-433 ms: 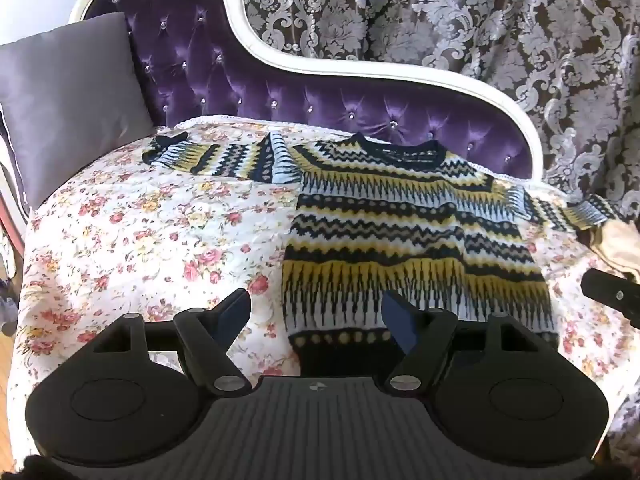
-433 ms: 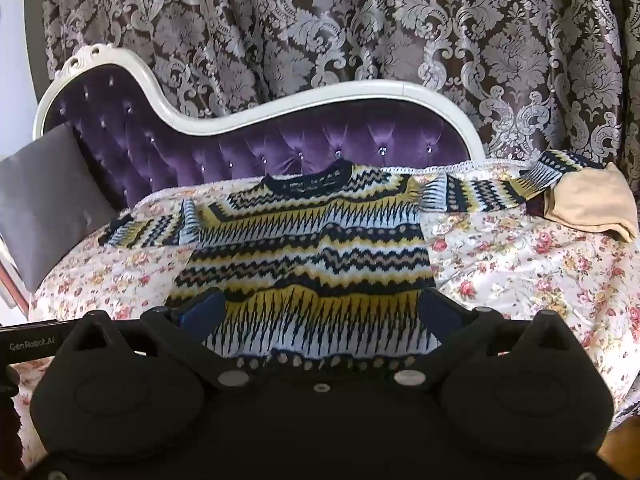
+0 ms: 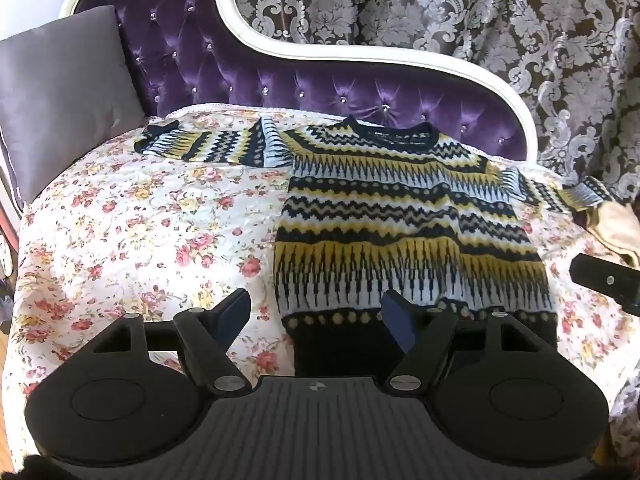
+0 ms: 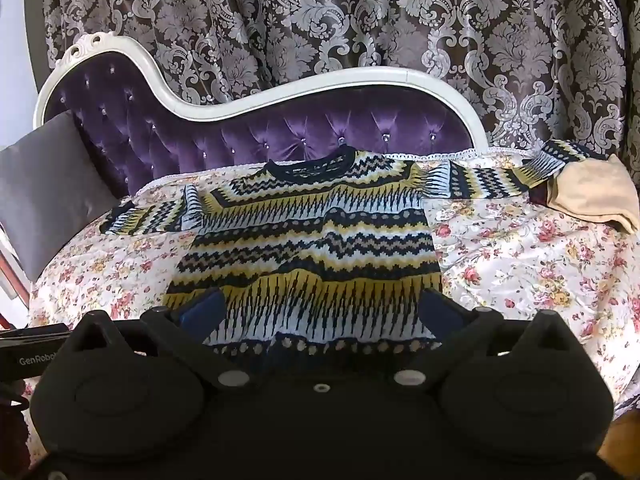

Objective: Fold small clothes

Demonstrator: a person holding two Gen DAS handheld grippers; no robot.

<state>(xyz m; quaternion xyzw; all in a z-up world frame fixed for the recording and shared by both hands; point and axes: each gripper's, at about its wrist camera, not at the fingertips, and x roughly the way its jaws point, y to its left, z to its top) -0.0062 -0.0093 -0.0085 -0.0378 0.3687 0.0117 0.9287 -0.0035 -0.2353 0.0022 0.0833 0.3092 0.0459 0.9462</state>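
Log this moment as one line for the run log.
stage: pre-fold | sweater: flat on floral cover, sleeves spread | left gripper: open, empty | right gripper: open, empty

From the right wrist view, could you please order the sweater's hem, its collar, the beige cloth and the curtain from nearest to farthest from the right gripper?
1. The sweater's hem, lying right between the open fingers of the right gripper.
2. The collar, straight ahead near the purple backrest.
3. The beige cloth, far right; roughly as far as the collar, hard to call.
4. The curtain, behind everything.
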